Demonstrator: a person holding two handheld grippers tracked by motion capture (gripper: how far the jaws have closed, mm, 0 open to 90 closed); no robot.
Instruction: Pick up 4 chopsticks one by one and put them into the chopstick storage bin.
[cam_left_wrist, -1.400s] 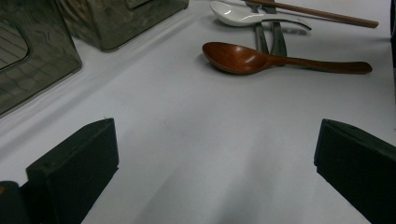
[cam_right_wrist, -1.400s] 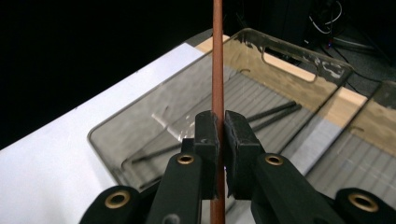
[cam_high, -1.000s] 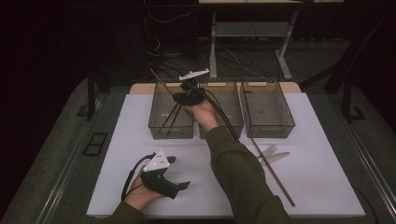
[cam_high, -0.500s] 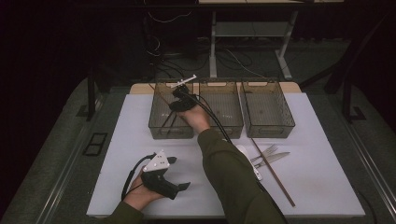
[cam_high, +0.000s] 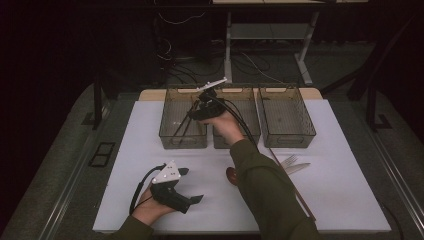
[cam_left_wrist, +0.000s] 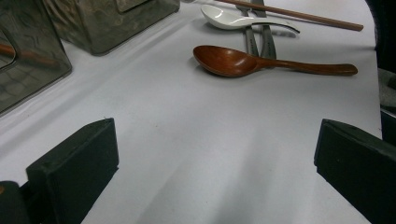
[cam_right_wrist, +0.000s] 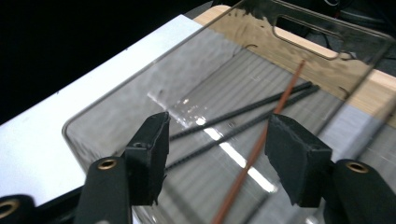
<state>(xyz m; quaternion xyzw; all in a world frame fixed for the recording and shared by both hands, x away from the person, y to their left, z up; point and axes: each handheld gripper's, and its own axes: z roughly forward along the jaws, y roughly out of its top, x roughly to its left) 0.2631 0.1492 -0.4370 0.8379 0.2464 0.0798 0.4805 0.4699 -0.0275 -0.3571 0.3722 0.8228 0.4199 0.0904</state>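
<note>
Right gripper (cam_high: 200, 102) sat over the left bin (cam_high: 170, 120), the far-left one of three clear bins along the far edge of the white mat (cam_high: 150, 165). Its jaws had just been opening and stood about half apart, pads pressing on nothing. In the right gripper view the brown chopstick (cam_right_wrist: 261, 140) lay loose in that bin, running near-to-far beneath the gap between the jaws, closer to the right jaw and touching neither. Two black chopsticks (cam_right_wrist: 233, 121) lay beside it on the bin floor, crossing under it at an angle. So the brown stick was in the left bin, released.

Left gripper (cam_high: 192, 185) rested low on the near-left part of the mat, held in the left hand (cam_high: 150, 207). Jaws were wide open with bare mat between them, holding nothing.

Middle bin (cam_high: 250, 120) and right bin (cam_high: 287, 117) stood just beside the left one in a row; couldn't tell their contents.

On the mat right of centre, near side: a wooden spoon (cam_left_wrist: 252, 63), a white spoon (cam_left_wrist: 233, 18) just beyond it, a fork (cam_high: 289, 161) and another grey metal utensil (cam_high: 300, 167) side by side, and a second brown chopstick (cam_high: 292, 182) running diagonally toward the near-right. The wooden spoon's handle lay across the two metal handles in the left gripper view. The right sleeve (cam_high: 265, 195) covered part of this group in the high view.
</note>
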